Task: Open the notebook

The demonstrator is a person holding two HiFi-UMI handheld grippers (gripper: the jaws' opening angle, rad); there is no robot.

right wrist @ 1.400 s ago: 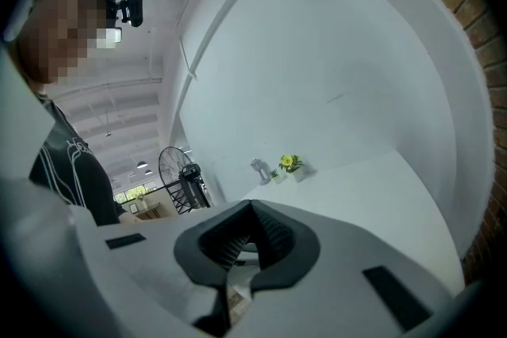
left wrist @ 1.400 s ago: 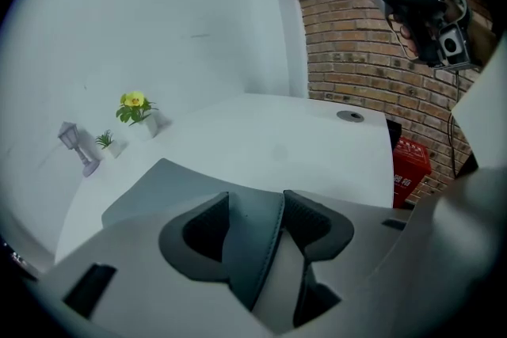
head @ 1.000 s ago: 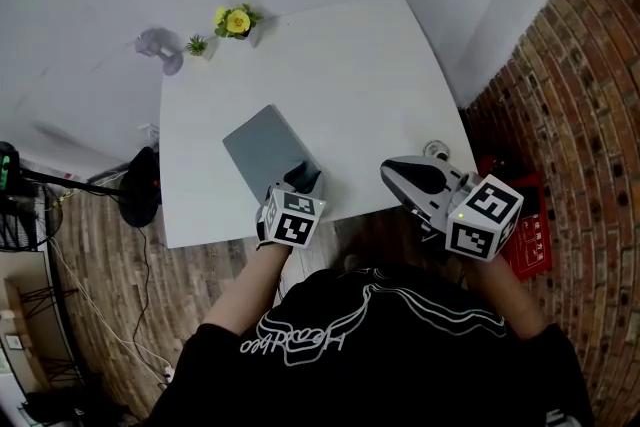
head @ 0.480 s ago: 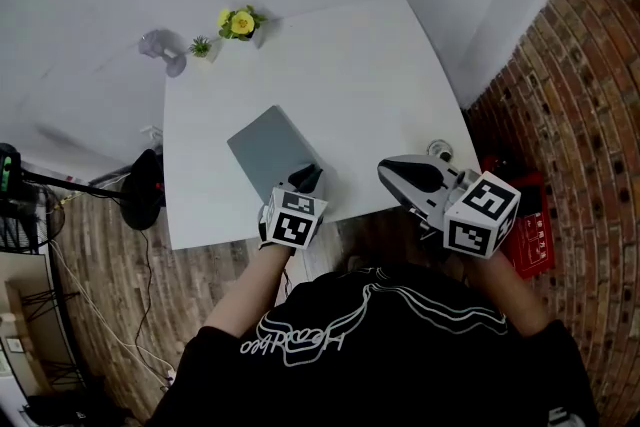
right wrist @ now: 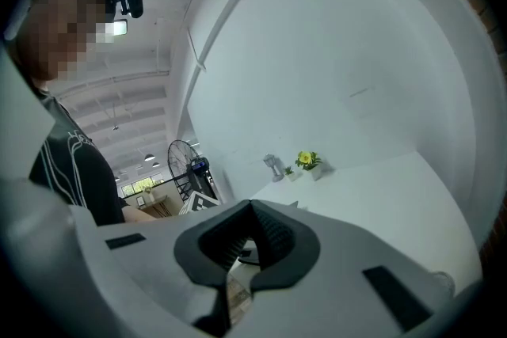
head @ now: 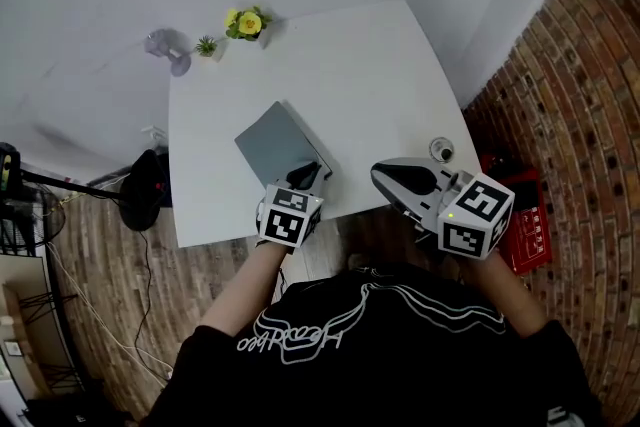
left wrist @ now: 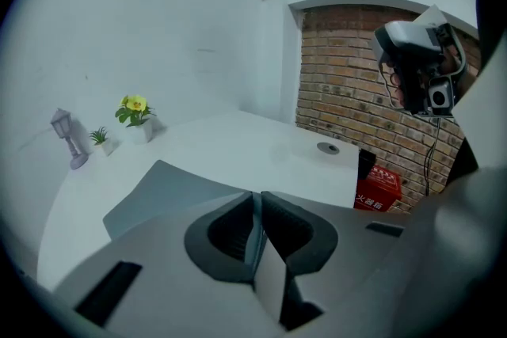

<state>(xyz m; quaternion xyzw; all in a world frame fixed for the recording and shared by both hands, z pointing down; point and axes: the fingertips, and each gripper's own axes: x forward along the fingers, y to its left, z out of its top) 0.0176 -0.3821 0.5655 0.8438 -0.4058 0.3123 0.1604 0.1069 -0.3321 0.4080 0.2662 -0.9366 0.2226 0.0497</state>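
The grey notebook (head: 275,141) lies closed on the white table (head: 350,65), turned at an angle, and shows as a grey slab (left wrist: 166,190) in the left gripper view. My left gripper (head: 308,174) is at its near right corner. Its jaws are closing, with the thin edge of the cover pinched between the pads (left wrist: 255,210). My right gripper (head: 385,178) hovers over the table's near edge, right of the notebook and apart from it. Its jaws (right wrist: 252,208) are shut with nothing in them.
At the table's far left corner stand a yellow flower pot (head: 248,23), a tiny green plant (head: 207,45) and a small lamp figurine (head: 165,50). A small round object (head: 441,150) sits near the right edge. On the floor are a red crate (head: 522,237) and a fan (head: 150,185).
The left gripper's jaws have narrowed onto the notebook's near corner and the gripper has risen slightly. The right gripper has drifted a little to the left.
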